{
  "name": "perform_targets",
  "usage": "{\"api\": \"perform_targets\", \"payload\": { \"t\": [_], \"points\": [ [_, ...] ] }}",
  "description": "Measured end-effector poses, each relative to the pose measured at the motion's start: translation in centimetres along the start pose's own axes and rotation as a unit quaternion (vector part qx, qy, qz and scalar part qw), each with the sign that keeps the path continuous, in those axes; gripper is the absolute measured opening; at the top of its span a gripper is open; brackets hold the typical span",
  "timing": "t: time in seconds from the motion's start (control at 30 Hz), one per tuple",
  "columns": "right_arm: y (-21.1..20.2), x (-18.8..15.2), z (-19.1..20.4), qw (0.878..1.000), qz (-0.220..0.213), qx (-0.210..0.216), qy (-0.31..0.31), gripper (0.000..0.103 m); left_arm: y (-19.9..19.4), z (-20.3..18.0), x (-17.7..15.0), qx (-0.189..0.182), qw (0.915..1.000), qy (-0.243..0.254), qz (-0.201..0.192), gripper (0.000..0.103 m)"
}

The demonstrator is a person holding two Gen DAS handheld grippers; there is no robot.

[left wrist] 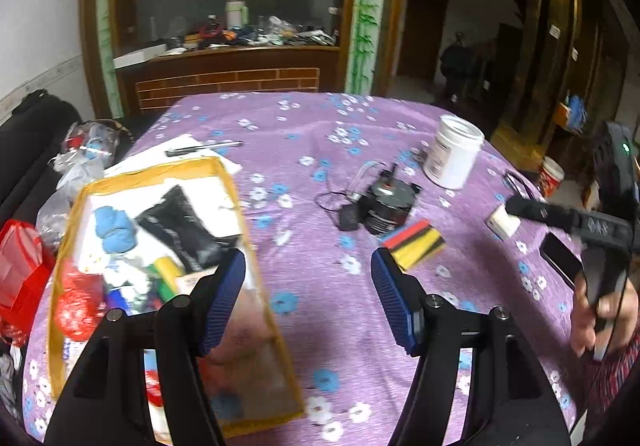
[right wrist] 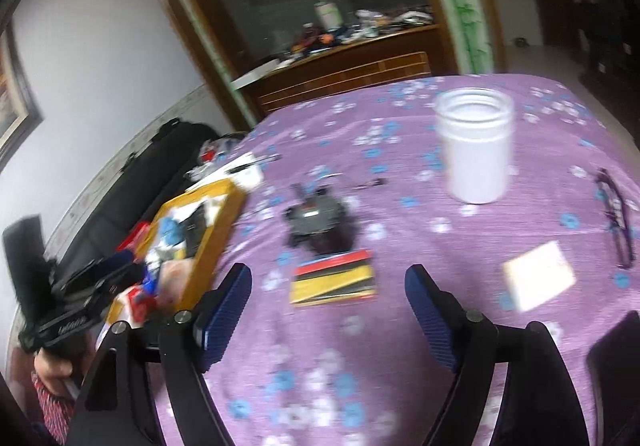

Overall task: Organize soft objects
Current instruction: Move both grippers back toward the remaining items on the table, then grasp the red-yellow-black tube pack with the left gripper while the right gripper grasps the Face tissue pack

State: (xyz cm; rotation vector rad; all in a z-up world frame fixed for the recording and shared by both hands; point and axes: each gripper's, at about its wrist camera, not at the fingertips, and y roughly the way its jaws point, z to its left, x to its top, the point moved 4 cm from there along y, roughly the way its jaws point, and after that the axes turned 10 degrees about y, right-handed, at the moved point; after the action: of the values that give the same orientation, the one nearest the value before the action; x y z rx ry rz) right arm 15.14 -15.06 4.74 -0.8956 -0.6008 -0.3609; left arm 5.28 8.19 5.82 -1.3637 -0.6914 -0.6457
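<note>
With both grippers, left [left wrist: 308, 294] and right [right wrist: 328, 312], spread wide and empty, I judge sorting partly done: striped sponge [right wrist: 334, 278] and white sponge [right wrist: 538, 280] remain on the tablecloth [right wrist: 400, 366] outside the filled bin [left wrist: 66, 246].

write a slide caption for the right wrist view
Open right claw hovers over the striped sponge on the purple floral tablecloth, white jar beyond.

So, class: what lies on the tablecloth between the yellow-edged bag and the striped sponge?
Only bare floral tablecloth between bag and striped sponge, seen in both wrist views.
</note>
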Motion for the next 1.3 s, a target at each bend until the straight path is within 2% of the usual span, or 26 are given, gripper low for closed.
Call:
{"api": "perform_targets", "payload": {
  "t": [0.1,0.23,0.4,0.63,0.77,0.83,0.93,1.03,1.23,1.3],
  "points": [
    [-0.1,0.6,-2.6,1.0,-0.006,-0.015,0.021,0.082,0.5,-1.7,0.4,-0.007,0.9999,0.01,0.0,0.073],
    [0.2,1.1,-6.3,0.998,-0.008,-0.014,0.065,0.082,1.7,-3.9,0.8,-0.026,0.9993,0.024,0.012,0.073],
    [0.2,1.7,-9.5,0.994,-0.02,-0.038,0.097,0.083,3.4,-6.6,1.1,-0.045,0.9979,0.039,0.026,0.073],
    [-0.7,2.3,-12.3,0.989,-0.041,-0.065,0.128,0.089,5.9,-8.8,0.9,-0.073,0.995,0.04,0.055,0.073],
    [-2.1,3.3,-14.2,0.982,-0.073,-0.118,0.128,0.102,6.9,-9.1,0.5,-0.075,0.9938,0.039,0.073,0.073],
    [-2.6,3.6,-16.0,0.977,-0.08,-0.127,0.152,0.102,7.3,-9.0,0.5,-0.081,0.9931,0.029,0.08,0.073],
    [-2.1,3.6,-18.1,0.971,-0.07,-0.126,0.193,0.102,8.3,-8.8,0.5,-0.089,0.9918,0.016,0.09,0.073],
    [-0.9,3.5,-18.8,0.97,-0.051,-0.114,0.209,0.102,9.1,-9.1,0.5,-0.092,0.9911,0.013,0.096,0.073],
    [1.7,2.8,-17.7,0.976,-0.01,-0.114,0.184,0.102,10.1,-8.7,0.6,-0.094,0.9902,0.005,0.103,0.073],
    [2.5,2.2,-17.0,0.979,0.013,-0.094,0.179,0.102,10.6,-8.3,0.6,-0.09,0.9904,-0.001,0.105,0.073]
  ]
}}
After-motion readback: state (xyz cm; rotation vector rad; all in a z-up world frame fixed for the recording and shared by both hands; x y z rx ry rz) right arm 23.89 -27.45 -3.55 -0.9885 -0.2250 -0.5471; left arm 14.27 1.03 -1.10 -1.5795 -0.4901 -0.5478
